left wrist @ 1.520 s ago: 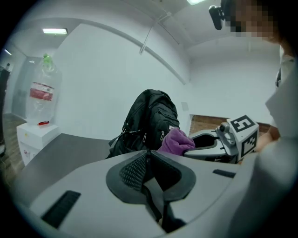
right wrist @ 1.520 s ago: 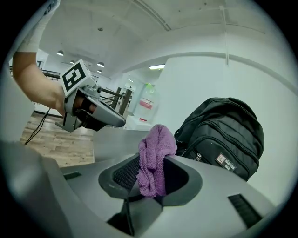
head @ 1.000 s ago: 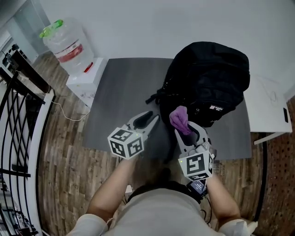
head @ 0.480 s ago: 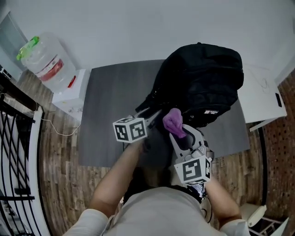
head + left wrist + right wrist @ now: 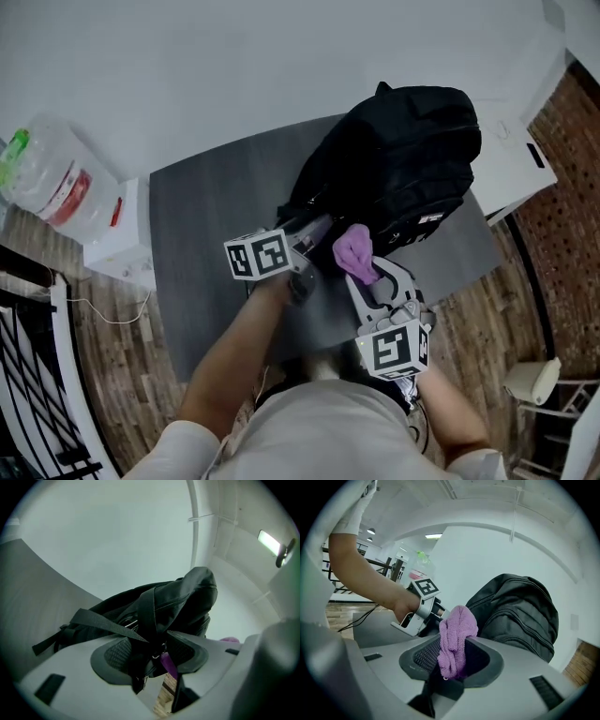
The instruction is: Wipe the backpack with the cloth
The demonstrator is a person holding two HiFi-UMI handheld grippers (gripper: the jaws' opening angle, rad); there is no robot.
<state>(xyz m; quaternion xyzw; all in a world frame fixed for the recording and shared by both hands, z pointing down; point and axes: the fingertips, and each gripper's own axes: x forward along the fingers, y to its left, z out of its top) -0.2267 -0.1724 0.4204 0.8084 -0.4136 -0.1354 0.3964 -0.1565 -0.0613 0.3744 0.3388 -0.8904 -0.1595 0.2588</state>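
Purple terry cloth [image 5: 457, 637] was bunched and pinched tight between the jaws of the right gripper [image 5: 367, 274], just beside the front of the black fabric backpack [image 5: 403, 159], which lay on the grey tabletop [image 5: 202, 234]. Whether the cloth touched the backpack could not be told. The left gripper [image 5: 151, 652] was clenched on a black webbing strap [image 5: 140, 616] at the pack's lower edge, so the bag seemed braced, and the wiping itself looked barely started or not yet begun.

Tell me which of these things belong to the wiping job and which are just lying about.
Part of the job:
black fabric backpack, gripped by the left claw
purple fluffy cloth, held in the right claw

Just lying about:
clear plastic water jug with a green cap
white stand beside it
white side table
black metal railing
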